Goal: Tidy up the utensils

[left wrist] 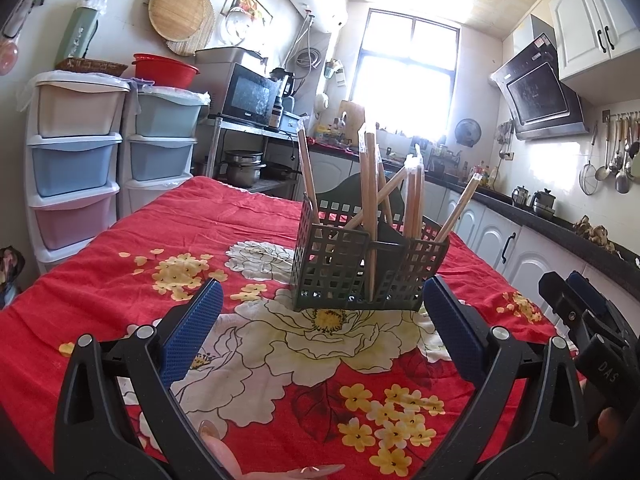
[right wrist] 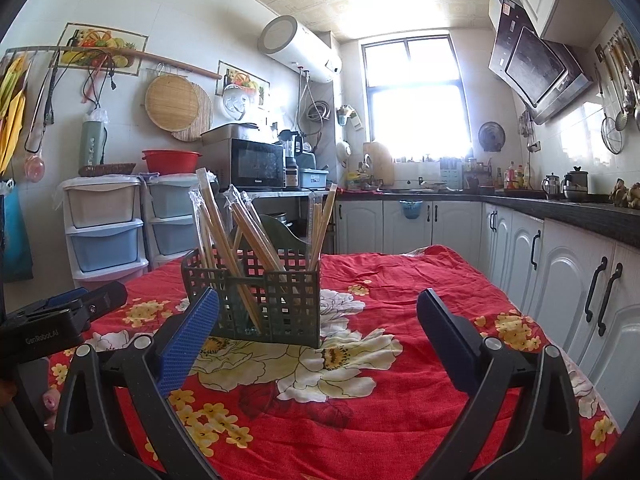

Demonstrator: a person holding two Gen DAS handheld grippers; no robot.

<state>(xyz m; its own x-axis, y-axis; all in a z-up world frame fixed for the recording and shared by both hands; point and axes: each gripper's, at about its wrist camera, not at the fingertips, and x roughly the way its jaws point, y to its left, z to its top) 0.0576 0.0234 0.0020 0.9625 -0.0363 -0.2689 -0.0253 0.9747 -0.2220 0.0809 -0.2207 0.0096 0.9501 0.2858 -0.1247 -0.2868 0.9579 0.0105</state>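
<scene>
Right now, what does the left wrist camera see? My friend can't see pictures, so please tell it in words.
A dark green utensil caddy full of wrapped wooden chopsticks stands on a red flowered tablecloth. The open, empty left gripper points at it, in a sunny kitchen.

Red floral tablecloth, microwave, red basin, pastel drawer towers, range hood

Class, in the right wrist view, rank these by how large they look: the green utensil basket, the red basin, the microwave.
1. green utensil basket, though it sits nearest the camera
2. microwave
3. red basin
</scene>
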